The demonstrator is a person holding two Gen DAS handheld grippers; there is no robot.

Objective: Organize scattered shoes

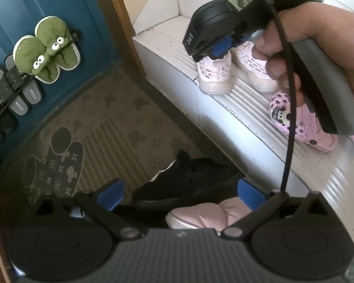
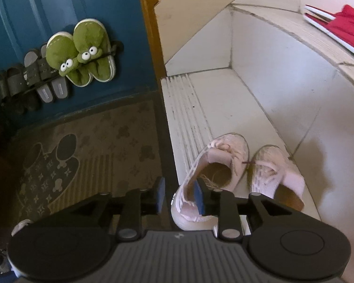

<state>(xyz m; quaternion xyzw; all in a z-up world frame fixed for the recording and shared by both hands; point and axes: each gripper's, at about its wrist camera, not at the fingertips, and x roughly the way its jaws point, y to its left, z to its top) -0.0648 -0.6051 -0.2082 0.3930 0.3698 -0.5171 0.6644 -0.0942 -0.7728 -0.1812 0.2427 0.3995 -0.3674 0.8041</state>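
Two pale pink mesh sneakers (image 2: 236, 165) sit side by side.

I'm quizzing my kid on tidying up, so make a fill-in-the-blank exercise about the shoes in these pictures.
1. The pair of pink mesh sneakers stands on a white ____.
2. The green frog slippers hang on a ____ door.
3. The black shoe lies on the patterned ____.
4. The shoe on the upper step is ____.

Missing words: step; blue; mat; red
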